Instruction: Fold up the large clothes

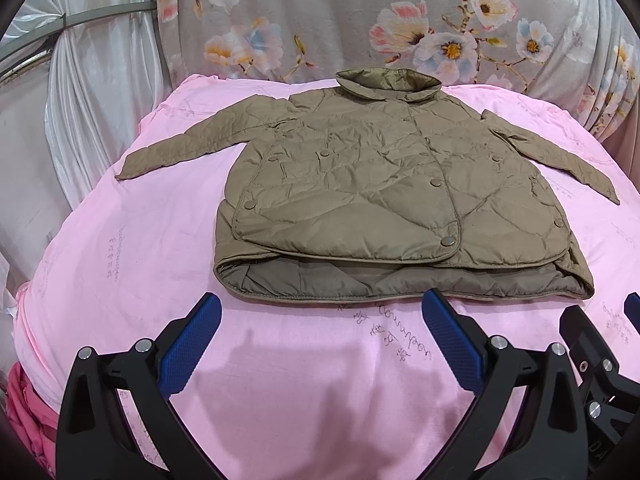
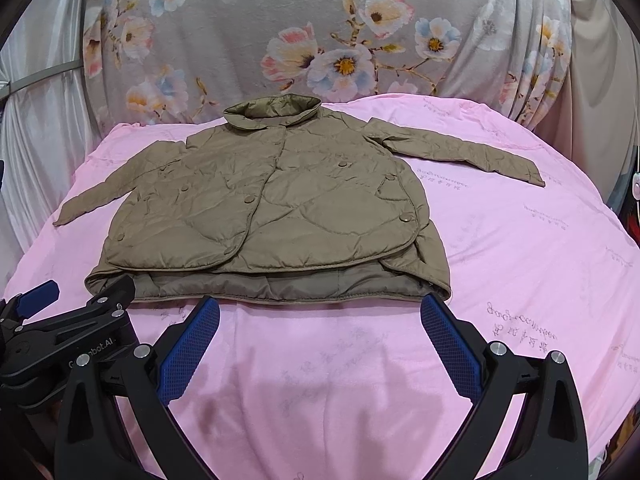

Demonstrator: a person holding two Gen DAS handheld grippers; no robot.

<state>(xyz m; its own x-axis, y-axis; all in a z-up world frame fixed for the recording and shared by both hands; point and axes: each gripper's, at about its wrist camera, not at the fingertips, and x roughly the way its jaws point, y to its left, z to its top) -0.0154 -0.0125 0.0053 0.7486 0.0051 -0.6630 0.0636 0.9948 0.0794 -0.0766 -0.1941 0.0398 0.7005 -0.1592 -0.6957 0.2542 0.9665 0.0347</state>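
Observation:
An olive-brown quilted jacket lies flat and front-up on the pink sheet, collar away from me, both sleeves spread out to the sides. In the right wrist view the same jacket sits left of centre. My left gripper is open, its blue pads just short of the jacket's hem, holding nothing. My right gripper is open too, also near the hem and touching nothing. The left gripper shows at the lower left of the right wrist view.
A grey floral cloth hangs behind the pink sheet. White drapes hang at the left. A bundle of pink-red fabric lies off the sheet's left edge. Bare sheet surrounds the jacket on all sides.

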